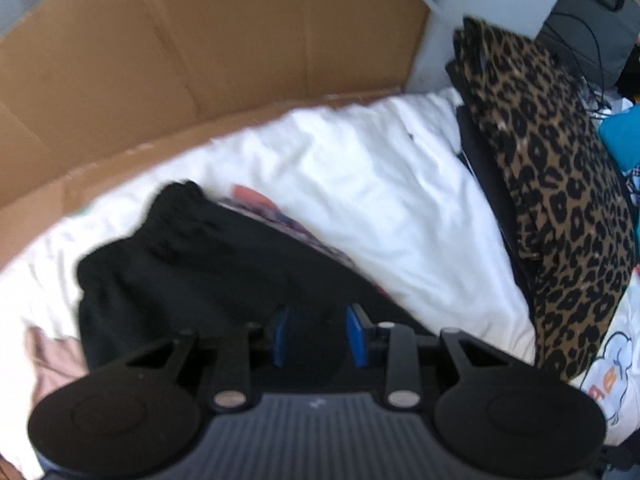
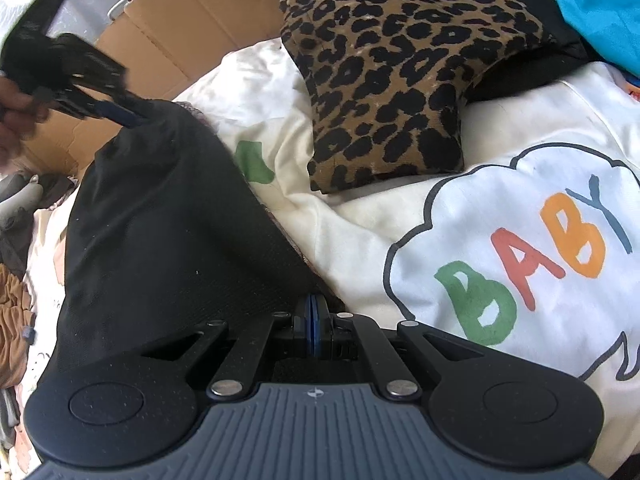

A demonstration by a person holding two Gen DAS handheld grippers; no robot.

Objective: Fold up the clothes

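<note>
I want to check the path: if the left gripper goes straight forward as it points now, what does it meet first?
Probably the black garment itself, bunched just ahead of the left gripper; beyond it lies the white bedding.

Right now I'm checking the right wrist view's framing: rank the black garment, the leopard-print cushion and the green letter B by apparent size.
1. black garment, though it is nearest the camera
2. leopard-print cushion
3. green letter B
</note>
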